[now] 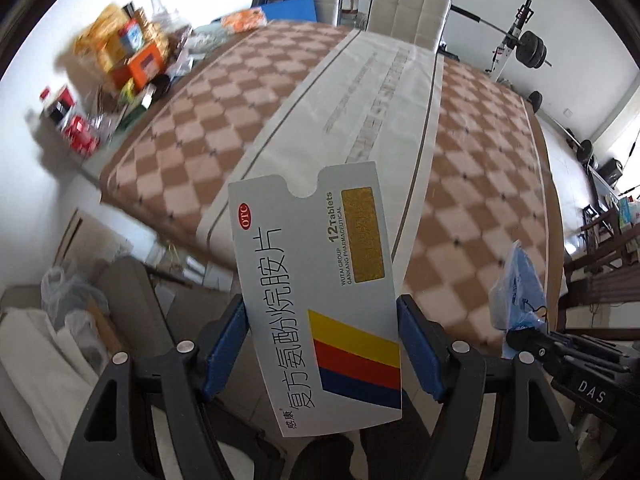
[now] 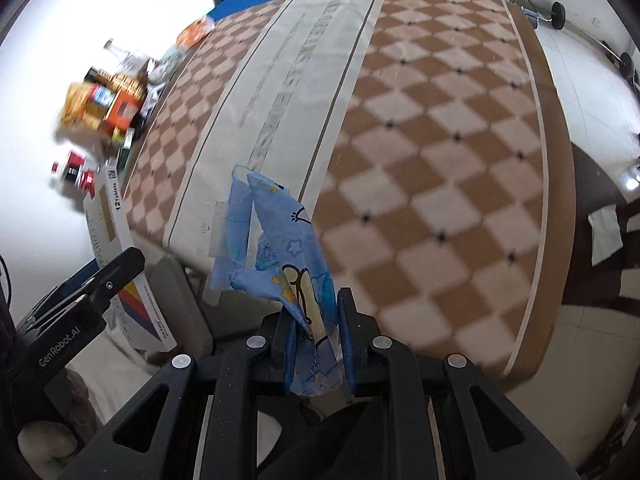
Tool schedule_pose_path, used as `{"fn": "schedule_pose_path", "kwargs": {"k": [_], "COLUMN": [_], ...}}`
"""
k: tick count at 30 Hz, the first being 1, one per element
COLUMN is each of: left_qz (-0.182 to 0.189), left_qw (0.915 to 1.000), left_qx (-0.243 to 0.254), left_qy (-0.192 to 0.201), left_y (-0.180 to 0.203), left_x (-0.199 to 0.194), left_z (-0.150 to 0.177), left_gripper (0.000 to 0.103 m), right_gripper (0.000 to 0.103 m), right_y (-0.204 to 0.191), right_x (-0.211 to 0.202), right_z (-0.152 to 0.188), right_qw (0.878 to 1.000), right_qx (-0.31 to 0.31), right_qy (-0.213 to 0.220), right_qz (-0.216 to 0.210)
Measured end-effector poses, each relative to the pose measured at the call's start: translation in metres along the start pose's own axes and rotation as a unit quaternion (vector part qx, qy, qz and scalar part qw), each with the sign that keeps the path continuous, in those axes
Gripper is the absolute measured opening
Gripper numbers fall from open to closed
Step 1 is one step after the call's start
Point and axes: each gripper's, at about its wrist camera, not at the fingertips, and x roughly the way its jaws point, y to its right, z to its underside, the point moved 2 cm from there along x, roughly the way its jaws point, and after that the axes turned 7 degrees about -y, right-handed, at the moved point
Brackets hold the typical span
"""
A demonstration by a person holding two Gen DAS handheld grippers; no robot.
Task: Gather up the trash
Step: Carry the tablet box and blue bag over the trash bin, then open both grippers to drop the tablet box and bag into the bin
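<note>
My left gripper (image 1: 320,344) is shut on a flat white medicine box (image 1: 320,276) with Chinese print and yellow, red and blue stripes. It holds the box above the near end of the table. The box also shows at the left of the right wrist view (image 2: 116,240). My right gripper (image 2: 316,344) is shut on a crumpled blue printed wrapper (image 2: 280,248), held above the table's near edge. The wrapper also shows at the right of the left wrist view (image 1: 520,284).
A long table with a brown-and-cream checked cloth (image 1: 480,152) runs away from me. A pile of snack boxes and packets (image 1: 128,52) and red cans (image 1: 80,132) sits at its far left side. White chairs (image 1: 408,8) stand at the far end. Weights (image 1: 528,48) stand behind.
</note>
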Motion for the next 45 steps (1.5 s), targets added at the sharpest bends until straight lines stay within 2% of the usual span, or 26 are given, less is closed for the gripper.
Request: {"fn": "schedule_pose_path", "kwargs": {"k": [5,9,12,17,22,26,28,35,37,40,42,45], "left_qz": [0.008,0.011,0.011,0.015,0.028,0.039,0.044,0.061,0.081,0.089,0.090,0.078], "left_qw": [0.9981,0.9928,0.9888,0.9815,0.9764,0.9719,0.9694,0.9632,0.9574,0.9521,0.9515,0.9538], "left_qx": [-0.029,-0.057,-0.067,-0.072,-0.059,-0.051,-0.051,-0.037,-0.031,-0.026,-0.025,-0.028], "left_qy": [-0.053,-0.105,-0.133,-0.177,-0.206,-0.227,-0.236,-0.259,-0.275,-0.291,-0.293,-0.289], "left_y": [-0.028,-0.041,-0.044,-0.038,-0.022,-0.013,-0.014,-0.010,-0.008,-0.009,-0.010,-0.014], "left_x": [0.033,0.087,0.132,0.231,0.329,0.391,0.416,0.474,0.487,0.496,0.495,0.493], "left_z": [0.060,0.093,0.106,0.119,0.125,0.128,0.128,0.130,0.130,0.131,0.131,0.131], "left_gripper": [0.071,0.072,0.072,0.072,0.072,0.072,0.072,0.072,0.073,0.073,0.074,0.099], "right_gripper": [0.020,0.020,0.020,0.020,0.019,0.019,0.019,0.020,0.020,0.020,0.021,0.021], "right_y": [-0.012,-0.002,0.017,0.055,0.099,0.136,0.153,0.177,0.179,0.177,0.175,0.168], "right_x": [0.040,0.093,0.141,0.233,0.322,0.384,0.416,0.488,0.503,0.518,0.524,0.528], "right_z": [0.078,0.124,0.144,0.163,0.160,0.140,0.135,0.122,0.119,0.114,0.112,0.109], "right_qw": [0.998,0.993,0.989,0.983,0.981,0.979,0.975,0.972,0.971,0.970,0.970,0.970], "right_qx": [-0.015,-0.017,-0.008,0.008,0.033,0.064,0.082,0.089,0.088,0.084,0.080,0.073], "right_qy": [-0.055,-0.114,-0.146,-0.182,-0.190,-0.188,-0.201,-0.215,-0.218,-0.224,-0.226,-0.230], "right_qz": [0.002,0.012,0.014,0.018,0.027,0.036,0.039,0.038,0.038,0.035,0.038,0.040]}}
